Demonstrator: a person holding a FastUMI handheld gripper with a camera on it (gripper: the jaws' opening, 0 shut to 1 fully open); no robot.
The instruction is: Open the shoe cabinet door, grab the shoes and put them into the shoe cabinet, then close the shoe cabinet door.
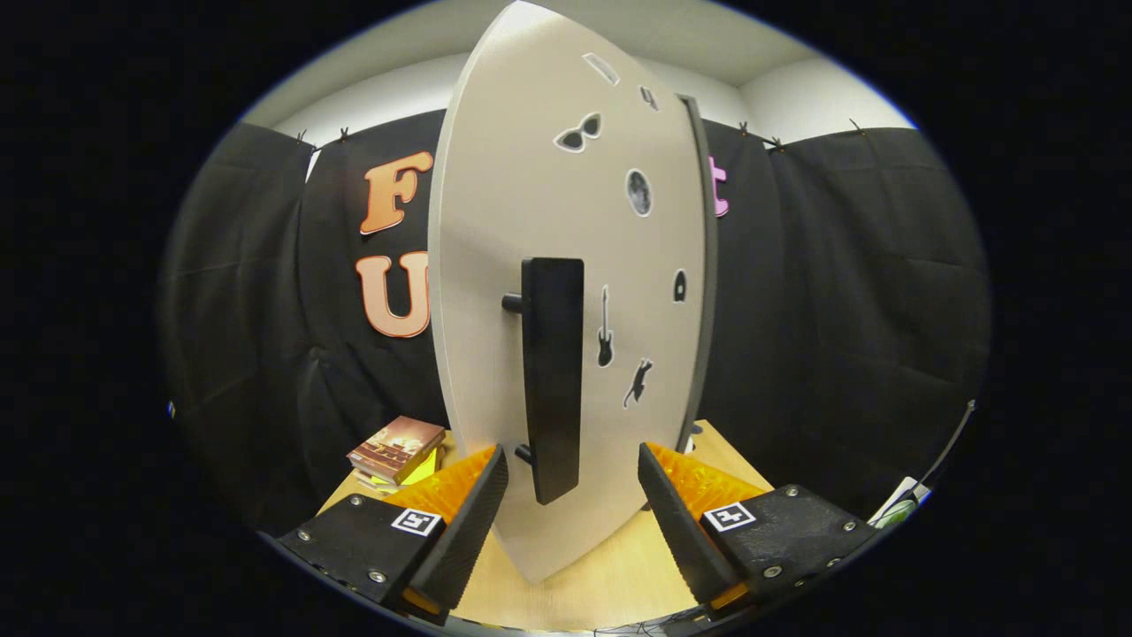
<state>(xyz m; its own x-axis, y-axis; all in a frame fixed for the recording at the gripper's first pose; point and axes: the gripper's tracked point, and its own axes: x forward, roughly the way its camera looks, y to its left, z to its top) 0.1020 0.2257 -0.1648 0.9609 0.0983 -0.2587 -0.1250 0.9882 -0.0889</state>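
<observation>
You are holding the gripper (573, 482) with its fingers spread wide apart, gripping nothing. The black bar handle (553, 376) of the shoe cabinet door (495, 230) is standing upright between the fingertips, with clear gaps on both sides; neither finger is touching it. The pale door is facing you just beyond the fingers, carrying small stickers (638, 192) to the right of the handle. Under it the wooden table (610, 566) is showing. Beyond the left finger, a stack of books (396, 449) is lying on that table.
</observation>
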